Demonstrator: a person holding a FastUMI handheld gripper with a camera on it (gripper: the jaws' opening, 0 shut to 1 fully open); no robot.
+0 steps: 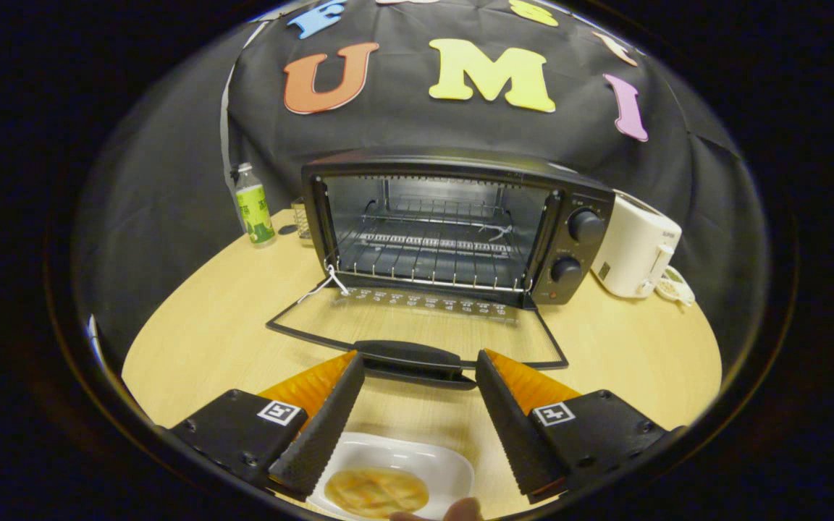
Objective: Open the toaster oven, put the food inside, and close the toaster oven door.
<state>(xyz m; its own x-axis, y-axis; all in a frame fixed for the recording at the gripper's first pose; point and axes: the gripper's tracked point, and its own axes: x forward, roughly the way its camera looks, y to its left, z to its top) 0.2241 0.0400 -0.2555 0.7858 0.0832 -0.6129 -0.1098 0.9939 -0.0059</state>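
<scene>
Black cloth behind a pale bench [207, 347]; the oven [453, 224] sits far, door [417, 329] down flat. Gripper [417, 376] jaws wide, empty. Food [377, 490] on its plate [446, 463] lies near, between them. Opening looks done; next, grip that plate.

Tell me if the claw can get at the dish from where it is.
Probably yes. The claw is open, and the dish lies between its fingers on the table, short of the oven's lowered door. Nothing blocks it.
</scene>
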